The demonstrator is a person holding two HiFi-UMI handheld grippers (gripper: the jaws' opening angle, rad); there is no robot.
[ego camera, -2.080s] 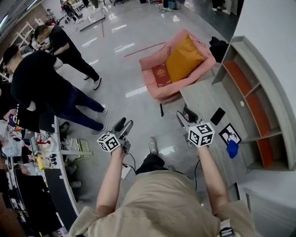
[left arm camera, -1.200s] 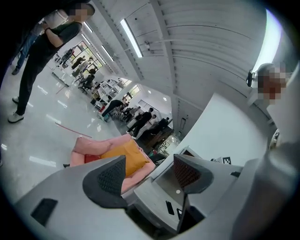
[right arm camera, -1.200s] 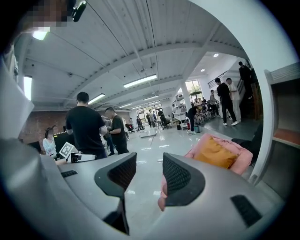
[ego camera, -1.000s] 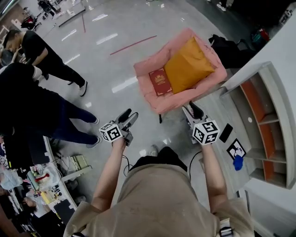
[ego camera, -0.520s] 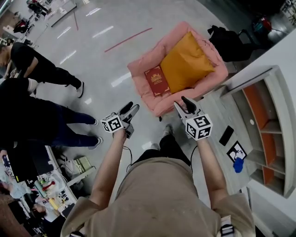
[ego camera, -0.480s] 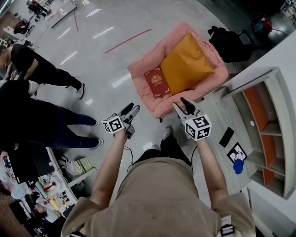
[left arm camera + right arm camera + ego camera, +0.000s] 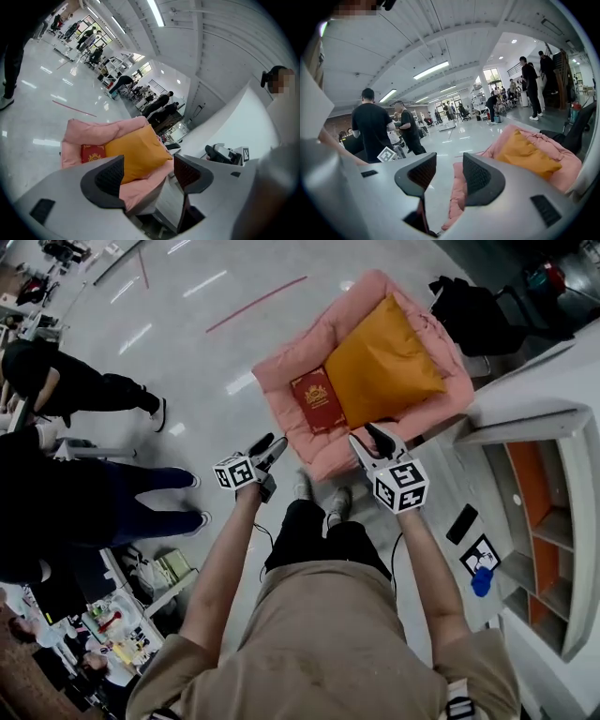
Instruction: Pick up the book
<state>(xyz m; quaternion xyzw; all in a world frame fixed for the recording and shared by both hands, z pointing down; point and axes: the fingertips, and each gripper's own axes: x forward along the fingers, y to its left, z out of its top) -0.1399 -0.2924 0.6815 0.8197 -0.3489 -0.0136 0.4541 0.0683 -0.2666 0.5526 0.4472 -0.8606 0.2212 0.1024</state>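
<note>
A red book (image 7: 317, 399) with a gold emblem lies flat on the seat of a pink armchair (image 7: 281, 367), beside an orange cushion (image 7: 384, 362). My left gripper (image 7: 267, 448) hovers just short of the chair's front edge, open and empty. In the left gripper view the book (image 7: 93, 153) shows past the left jaw of this gripper (image 7: 147, 171), with the cushion (image 7: 136, 152) straight ahead. My right gripper (image 7: 370, 439) is at the chair's front right corner. Its jaws (image 7: 449, 173) stand apart with nothing between them. The book is hidden in the right gripper view.
A grey shelf unit (image 7: 544, 521) with orange panels stands to the right, with a phone (image 7: 462, 523) and a blue object (image 7: 482, 580) on the surface before it. A black bag (image 7: 478, 315) lies behind the chair. People (image 7: 56, 390) stand at the left beside a cluttered desk (image 7: 122, 634).
Both grippers have moved forward and down toward the armchair. The chair and book are now closer, just ahead of the fingertips. The jaws look unchanged.
</note>
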